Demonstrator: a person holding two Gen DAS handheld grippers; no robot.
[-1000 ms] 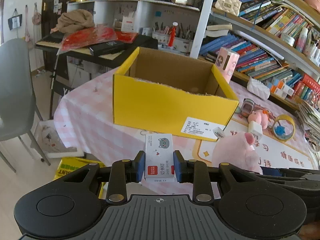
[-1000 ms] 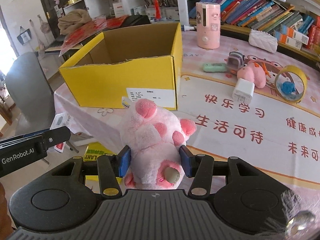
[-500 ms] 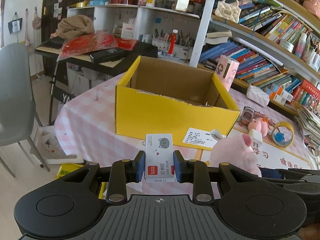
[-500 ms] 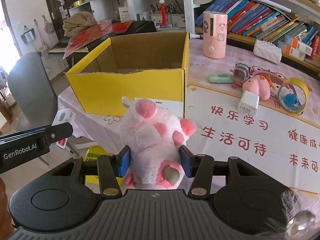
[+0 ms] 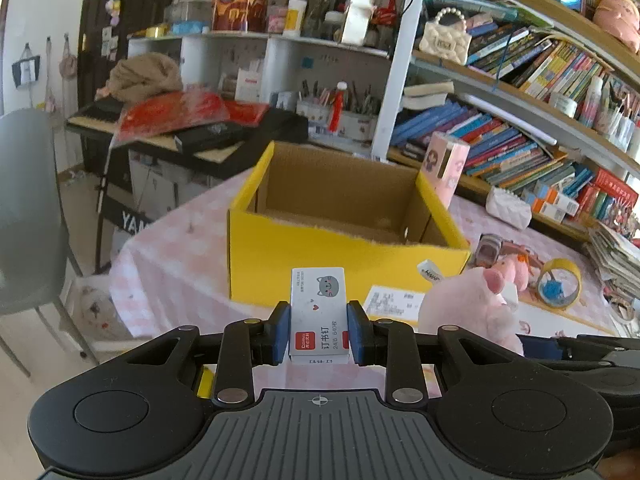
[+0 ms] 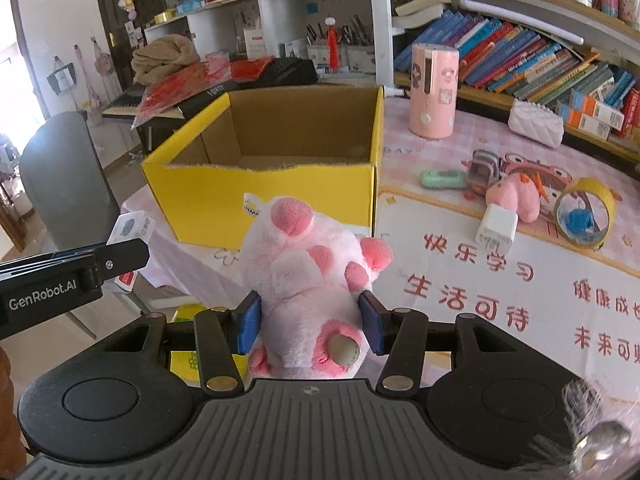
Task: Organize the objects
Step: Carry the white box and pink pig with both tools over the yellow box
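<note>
An open yellow cardboard box [image 5: 344,256] stands on the pink table; its inside looks empty in the right wrist view [image 6: 280,192]. My left gripper [image 5: 319,334] is shut on a small white staple box [image 5: 319,312] with a grey cat print, held in the air short of the yellow box. The staple box also shows in the right wrist view [image 6: 130,230]. My right gripper [image 6: 310,322] is shut on a pink plush pig [image 6: 308,280], held above the table's near edge, right of the left gripper. The pig also shows in the left wrist view [image 5: 468,308].
On the table right of the box lie a pink cylinder appliance [image 6: 434,92], a green case [image 6: 442,179], a small pink plush [image 6: 514,196], a white charger [image 6: 496,228] and a yellow tape roll [image 6: 586,210]. A grey chair [image 6: 60,176] stands at the left. Bookshelves line the back.
Both grippers have risen and moved a little forward toward the yellow box, each still holding its object.
</note>
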